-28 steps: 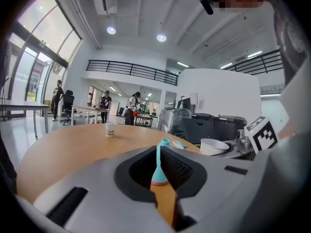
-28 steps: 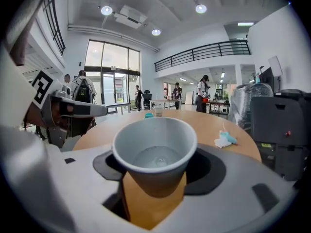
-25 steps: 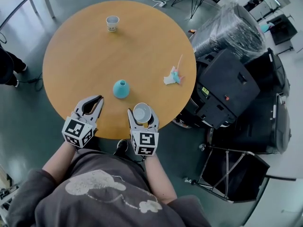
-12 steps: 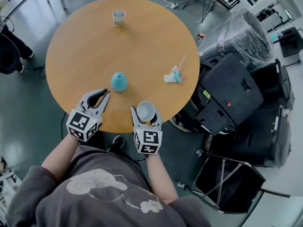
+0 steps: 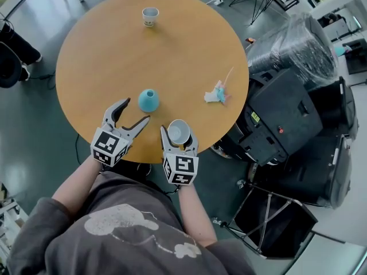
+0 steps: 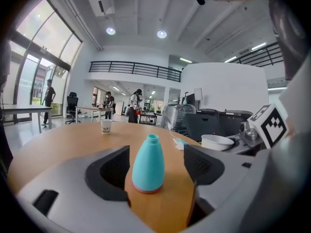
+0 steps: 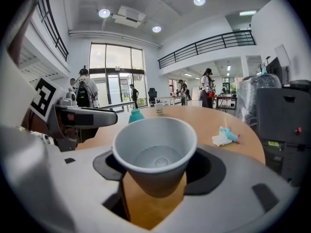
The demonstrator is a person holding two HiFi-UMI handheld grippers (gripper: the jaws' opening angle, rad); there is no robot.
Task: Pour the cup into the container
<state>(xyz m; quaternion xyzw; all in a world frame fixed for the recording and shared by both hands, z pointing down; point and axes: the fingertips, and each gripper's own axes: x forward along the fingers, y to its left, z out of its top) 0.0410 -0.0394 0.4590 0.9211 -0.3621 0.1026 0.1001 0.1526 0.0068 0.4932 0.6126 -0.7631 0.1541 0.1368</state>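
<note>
The right gripper (image 5: 178, 137) has its fingers closed on the cup (image 5: 179, 129), held upright over the near edge of the tabletop (image 5: 103, 50); whether there is liquid in it is hard to tell. The container (image 5: 148, 100), a teal bottle with a narrow open neck, stands upright a little in from that near edge, just beyond the left gripper (image 5: 135, 111). That gripper's jaws are opening. In the left gripper view the container (image 6: 148, 164) sits framed between them, with neither pad touching it. The step in hand looks like steadying the container before the pour. To do it well, slide the left jaws forward around the wide lower body and close there gently, since the base is light and would tip if nudged. Then bring the cup's rim right over the small mouth and tilt slowly, because that neck leaves little margin. A second cup (image 5: 150, 16) at the far edge and a scrap (image 5: 217, 93) near the right edge are well clear.
</note>
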